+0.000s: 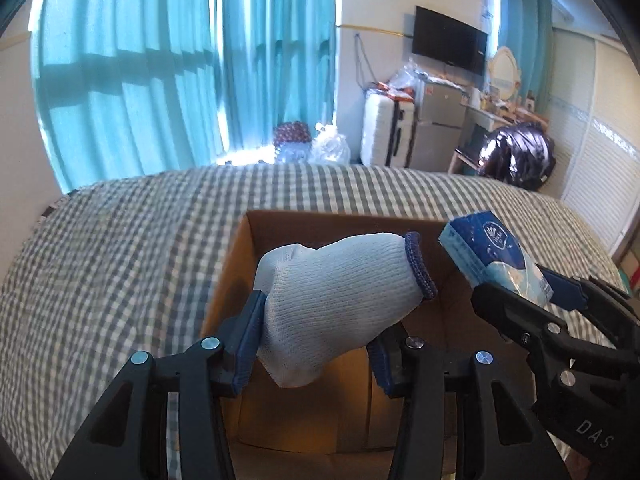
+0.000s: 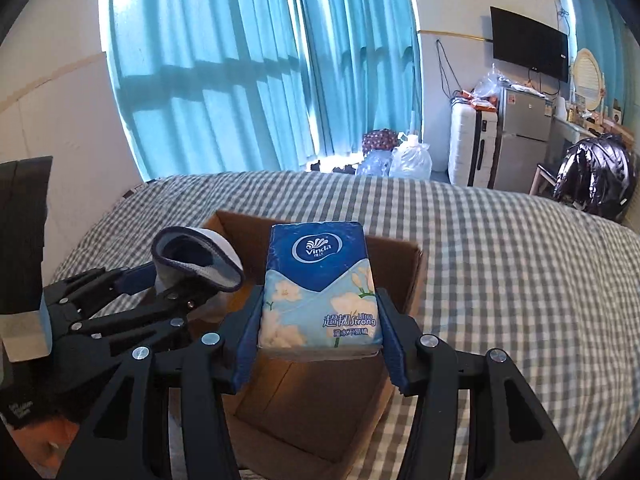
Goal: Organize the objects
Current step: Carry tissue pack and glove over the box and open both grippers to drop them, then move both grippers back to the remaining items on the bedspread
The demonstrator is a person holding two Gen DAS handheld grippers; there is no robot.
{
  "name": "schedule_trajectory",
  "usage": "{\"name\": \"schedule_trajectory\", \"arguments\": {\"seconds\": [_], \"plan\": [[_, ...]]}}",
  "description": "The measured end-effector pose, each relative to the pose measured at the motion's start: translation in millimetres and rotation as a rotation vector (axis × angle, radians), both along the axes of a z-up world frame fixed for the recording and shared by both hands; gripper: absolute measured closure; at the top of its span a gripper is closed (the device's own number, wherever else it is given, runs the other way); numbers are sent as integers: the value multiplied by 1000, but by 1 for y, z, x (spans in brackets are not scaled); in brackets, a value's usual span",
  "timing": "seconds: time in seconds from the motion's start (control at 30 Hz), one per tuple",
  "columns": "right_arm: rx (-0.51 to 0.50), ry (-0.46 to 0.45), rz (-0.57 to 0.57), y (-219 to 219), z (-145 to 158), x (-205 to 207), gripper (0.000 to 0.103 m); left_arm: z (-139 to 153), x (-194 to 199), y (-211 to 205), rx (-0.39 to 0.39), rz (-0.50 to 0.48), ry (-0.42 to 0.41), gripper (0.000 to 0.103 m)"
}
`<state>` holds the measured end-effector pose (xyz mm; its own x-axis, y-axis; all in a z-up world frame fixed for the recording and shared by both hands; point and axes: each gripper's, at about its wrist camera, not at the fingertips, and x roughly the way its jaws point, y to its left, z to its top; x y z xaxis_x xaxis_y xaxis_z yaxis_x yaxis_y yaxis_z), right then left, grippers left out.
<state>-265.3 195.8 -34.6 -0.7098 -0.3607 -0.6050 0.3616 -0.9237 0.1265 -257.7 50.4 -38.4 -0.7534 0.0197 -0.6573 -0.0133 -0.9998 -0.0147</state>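
My left gripper [image 1: 318, 320] is shut on a white knitted sock [image 1: 340, 280] with a dark blue cuff, holding it over an open cardboard box [image 1: 240, 264]. My right gripper [image 2: 318, 300] is shut on a blue Vinda tissue pack [image 2: 320, 280], its pads pressing on both sides, also above the box [image 2: 400, 272]. In the left wrist view the tissue pack [image 1: 492, 256] and right gripper [image 1: 520, 292] hang over the box's right side. From the right wrist camera the sock [image 2: 196, 260] and left gripper [image 2: 168, 288] sit to the left. What shows of the box floor is bare.
The box rests on a bed with a grey-and-white checked sheet [image 2: 500, 260]. Beyond the bed are teal curtains [image 2: 240, 80], water jugs [image 2: 408, 160], a white suitcase [image 2: 468, 144], a small fridge [image 2: 524, 132], a black bag on a chair [image 2: 596, 176] and a wall TV [image 2: 528, 44].
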Motion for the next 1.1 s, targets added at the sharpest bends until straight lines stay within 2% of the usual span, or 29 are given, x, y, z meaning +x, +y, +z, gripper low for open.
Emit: {"name": "schedule_trajectory", "arguments": {"seconds": [0.03,0.07,0.13,0.17,0.2,0.23,0.3,0.4,0.57,0.73,0.9,1.1], "plan": [[-21,10,6,3,-2,2,47,-3,5,0,-2,-1,-1,52],[-46,25,10,6,-1,4,34,-4,7,0,-1,-2,-5,50],[-74,55,-15,15,7,12,13,-4,11,0,19,-11,-12,45],[-85,74,-20,19,13,17,12,-1,12,1,28,-17,-12,43],[-89,90,-26,24,22,23,12,2,15,1,34,-17,-7,36],[-85,98,-28,26,29,30,12,9,22,2,38,-9,6,23],[-70,113,-32,30,45,41,12,23,32,2,35,15,32,10],[-60,139,-41,40,69,65,12,50,57,-1,66,38,67,10],[-49,174,-30,49,107,119,12,89,104,-13,77,86,127,0],[-21,200,-18,46,126,174,12,108,151,-29,56,116,153,0],[-16,179,8,39,120,213,12,105,190,-43,42,146,149,0],[40,126,38,15,77,235,12,73,216,-55,29,179,137,0]]}}
